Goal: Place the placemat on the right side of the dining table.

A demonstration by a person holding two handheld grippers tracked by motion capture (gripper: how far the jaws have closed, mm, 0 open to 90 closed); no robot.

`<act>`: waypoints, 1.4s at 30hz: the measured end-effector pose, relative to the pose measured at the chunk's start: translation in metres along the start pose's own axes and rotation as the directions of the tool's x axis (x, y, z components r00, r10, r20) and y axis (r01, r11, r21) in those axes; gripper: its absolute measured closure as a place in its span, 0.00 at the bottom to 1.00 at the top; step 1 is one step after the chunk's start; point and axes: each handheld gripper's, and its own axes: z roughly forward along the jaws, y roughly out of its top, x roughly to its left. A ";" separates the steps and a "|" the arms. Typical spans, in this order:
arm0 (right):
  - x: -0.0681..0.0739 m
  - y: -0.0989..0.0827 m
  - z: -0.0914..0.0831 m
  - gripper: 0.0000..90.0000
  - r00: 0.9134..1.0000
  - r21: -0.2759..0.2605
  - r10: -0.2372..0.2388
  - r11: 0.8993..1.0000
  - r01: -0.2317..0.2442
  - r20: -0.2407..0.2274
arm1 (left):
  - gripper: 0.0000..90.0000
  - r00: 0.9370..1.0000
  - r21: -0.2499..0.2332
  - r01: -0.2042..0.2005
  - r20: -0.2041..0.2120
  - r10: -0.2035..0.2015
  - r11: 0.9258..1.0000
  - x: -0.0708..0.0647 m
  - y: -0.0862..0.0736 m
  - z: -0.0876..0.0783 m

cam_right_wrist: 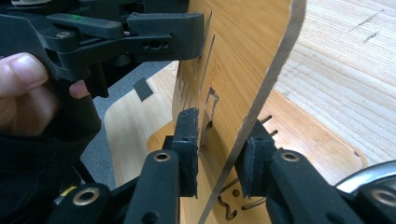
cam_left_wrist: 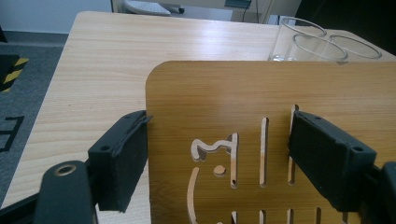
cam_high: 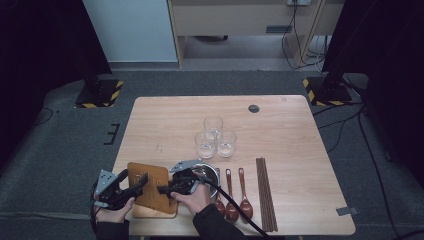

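- Left tool (cam_high: 137, 184) is clamped on the left part of a thin slotted wooden board (cam_high: 152, 175). In the right gripper view, one of its pads presses flat on the board's face.
- Right tool (cam_right_wrist: 219, 135) straddles the same board's right edge with a pad close to each face. I cannot tell whether both pads are pressing yet.
- The board is lifted and tilted up off a second slotted board (cam_high: 155, 212), which lies flat at the near left corner of the tabletop (cam_high: 290, 135).
- Step in hand looks like a two-tool grip on the top board to separate it from the one below.
- To do it well:
  - Seat the right pads on solid wood, not over the cut-outs.
  - Keep the left clamp steady until the right grip is firm.
  - Hold both tools in the board's plane, since a thin panel will flex or twist.
  - Lift clear so the lower board isn't dragged.
- The steel bowl (cam_high: 207, 175) sits just right of the right tool, so watch the elbow room.
- Three glasses (cam_high: 215, 137) stand farther back, with wooden spoons (cam_high: 232, 192) and chopsticks (cam_high: 265, 192) to the right.
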 end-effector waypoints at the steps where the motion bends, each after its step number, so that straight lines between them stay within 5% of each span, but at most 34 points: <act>1: 0.000 0.000 0.000 0.82 1.000 -0.001 0.000 1.000 0.000 0.000 | 0.23 1.000 -0.002 -0.001 0.001 0.001 1.000 0.000 0.000 0.000; 13: -0.002 -0.001 -0.004 0.95 0.999 -0.013 0.035 0.999 -0.035 -0.041 | 0.23 0.999 -0.029 0.017 0.037 -0.016 0.999 0.000 -0.001 -0.001; 15: -0.002 -0.001 -0.004 0.96 0.998 -0.027 0.039 0.999 -0.041 -0.052 | 0.38 0.997 -0.050 0.032 0.072 -0.028 0.998 0.000 -0.002 -0.002; 18: -0.002 0.000 -0.004 0.97 0.999 -0.021 0.024 0.999 -0.025 -0.042 | 0.32 1.000 -0.061 0.006 0.029 -0.005 0.998 -0.001 -0.002 -0.003; 42: -0.005 0.010 -0.025 0.97 0.999 -0.092 0.031 0.995 -0.032 -0.020 | 0.23 0.998 -0.061 0.053 -0.012 -0.054 0.997 0.017 -0.007 -0.001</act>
